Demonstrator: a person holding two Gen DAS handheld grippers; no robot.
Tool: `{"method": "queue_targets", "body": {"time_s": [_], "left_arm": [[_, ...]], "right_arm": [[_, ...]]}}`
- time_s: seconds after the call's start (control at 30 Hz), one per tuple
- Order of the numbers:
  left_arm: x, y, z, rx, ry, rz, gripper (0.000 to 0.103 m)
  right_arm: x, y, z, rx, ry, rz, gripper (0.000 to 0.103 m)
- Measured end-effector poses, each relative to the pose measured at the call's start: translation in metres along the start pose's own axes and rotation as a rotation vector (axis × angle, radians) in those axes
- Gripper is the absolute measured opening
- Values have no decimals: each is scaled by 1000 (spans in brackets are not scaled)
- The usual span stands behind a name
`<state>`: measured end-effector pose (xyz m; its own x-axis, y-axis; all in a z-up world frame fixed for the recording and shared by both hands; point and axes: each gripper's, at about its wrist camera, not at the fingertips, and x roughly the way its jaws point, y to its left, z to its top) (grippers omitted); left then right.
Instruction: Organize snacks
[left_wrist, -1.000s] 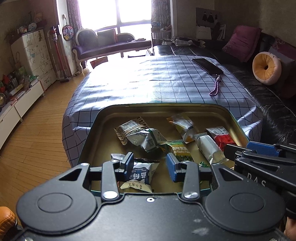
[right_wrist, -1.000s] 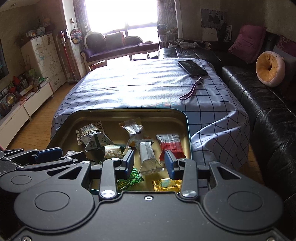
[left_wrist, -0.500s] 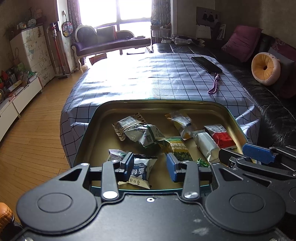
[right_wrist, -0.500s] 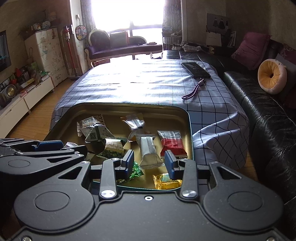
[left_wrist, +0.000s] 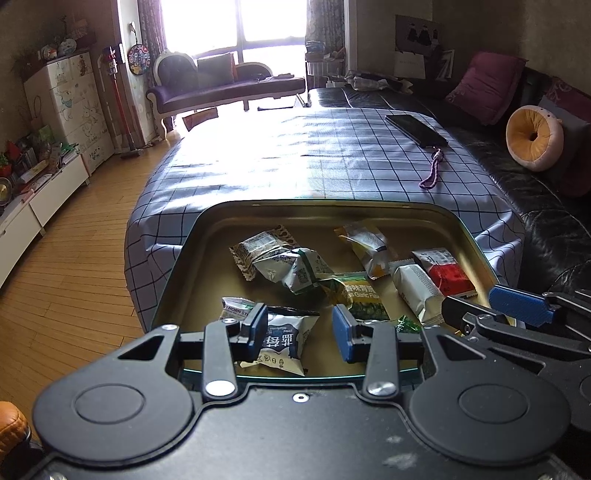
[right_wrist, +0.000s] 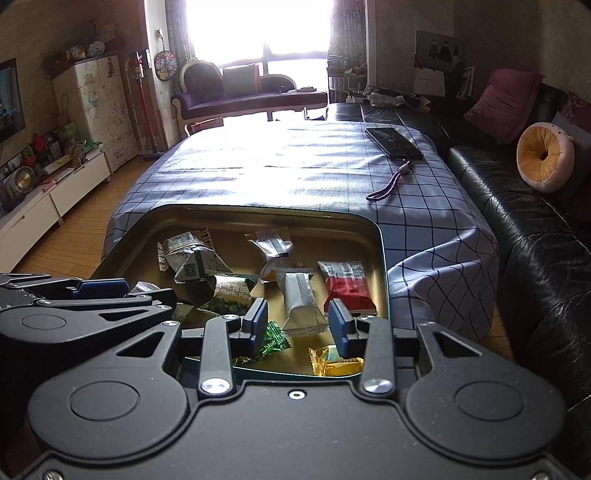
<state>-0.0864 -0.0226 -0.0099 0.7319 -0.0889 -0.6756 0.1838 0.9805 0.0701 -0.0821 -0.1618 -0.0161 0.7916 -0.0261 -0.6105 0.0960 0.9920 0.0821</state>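
Both the left hand-held gripper (left_wrist: 299, 328) and right hand-held gripper (right_wrist: 297, 325) hang released, grasping nothing, over the gold metal tray (left_wrist: 207, 236). The near-left white-and-navy crinkly foil packet (left_wrist: 284, 341) is probably light, soft, slippery; pinch its puffed middle.

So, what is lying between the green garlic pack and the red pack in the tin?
A white bar packet lies between the green garlic pack and the red pack, all in the gold tin. The right wrist view shows it best.
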Motion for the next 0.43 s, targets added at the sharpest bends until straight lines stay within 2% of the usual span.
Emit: {"method": "queue_targets", "body": {"time_s": [0.43], "left_arm": [[2,-1,0,1,11,-13,40]], "right_arm": [[-1,0,0,4,4,3,47]]}}
